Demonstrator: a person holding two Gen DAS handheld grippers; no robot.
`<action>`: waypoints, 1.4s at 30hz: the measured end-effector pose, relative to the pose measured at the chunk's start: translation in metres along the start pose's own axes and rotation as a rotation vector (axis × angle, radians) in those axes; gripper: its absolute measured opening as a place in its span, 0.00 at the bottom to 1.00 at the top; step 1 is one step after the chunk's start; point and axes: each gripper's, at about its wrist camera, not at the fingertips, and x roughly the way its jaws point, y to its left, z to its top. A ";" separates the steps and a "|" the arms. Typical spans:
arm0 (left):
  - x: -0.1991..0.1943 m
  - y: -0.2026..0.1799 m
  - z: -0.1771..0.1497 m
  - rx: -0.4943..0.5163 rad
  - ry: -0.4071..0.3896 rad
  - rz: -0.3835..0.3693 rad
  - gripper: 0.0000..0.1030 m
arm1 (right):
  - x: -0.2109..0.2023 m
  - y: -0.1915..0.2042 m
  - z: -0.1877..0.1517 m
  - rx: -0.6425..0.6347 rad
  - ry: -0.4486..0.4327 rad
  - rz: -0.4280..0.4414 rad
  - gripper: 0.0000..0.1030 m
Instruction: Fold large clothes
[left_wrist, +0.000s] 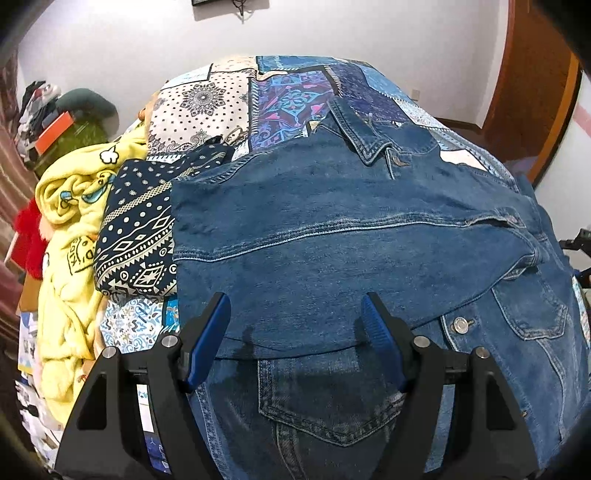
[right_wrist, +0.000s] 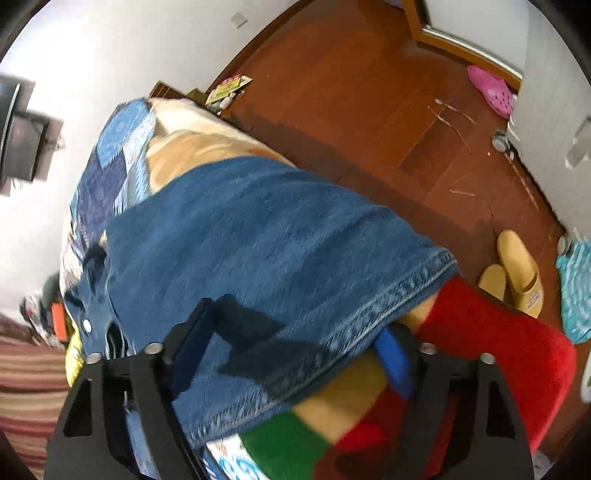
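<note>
A blue denim jacket (left_wrist: 332, 236) lies spread on the patchwork bedspread (left_wrist: 280, 96), collar toward the far side, one sleeve folded across its body. My left gripper (left_wrist: 295, 317) hovers over the jacket's near part, jaws wide apart and empty, blue pads (left_wrist: 208, 339) on either side of a fold edge. In the right wrist view the jacket's hem (right_wrist: 280, 266) drapes over the bed's corner. My right gripper (right_wrist: 295, 332) is open, its jaws straddling the denim hem; the right pad (right_wrist: 393, 362) sits under the cloth edge.
A yellow fleece garment (left_wrist: 70, 229) and a navy patterned cloth (left_wrist: 136, 236) lie heaped left of the jacket. A red, green and yellow blanket (right_wrist: 480, 332) hangs at the bed corner. Slippers (right_wrist: 517, 273) and a pink clog (right_wrist: 491, 88) lie on the wooden floor.
</note>
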 end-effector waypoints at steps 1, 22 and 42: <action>-0.001 0.000 0.000 -0.005 -0.002 -0.004 0.70 | 0.000 -0.003 0.002 0.023 -0.007 0.007 0.55; -0.042 0.026 -0.015 -0.038 -0.086 0.008 0.70 | -0.100 0.147 -0.017 -0.373 -0.336 0.022 0.07; -0.061 0.049 -0.045 -0.054 -0.094 -0.001 0.70 | 0.038 0.260 -0.170 -0.797 0.038 0.022 0.08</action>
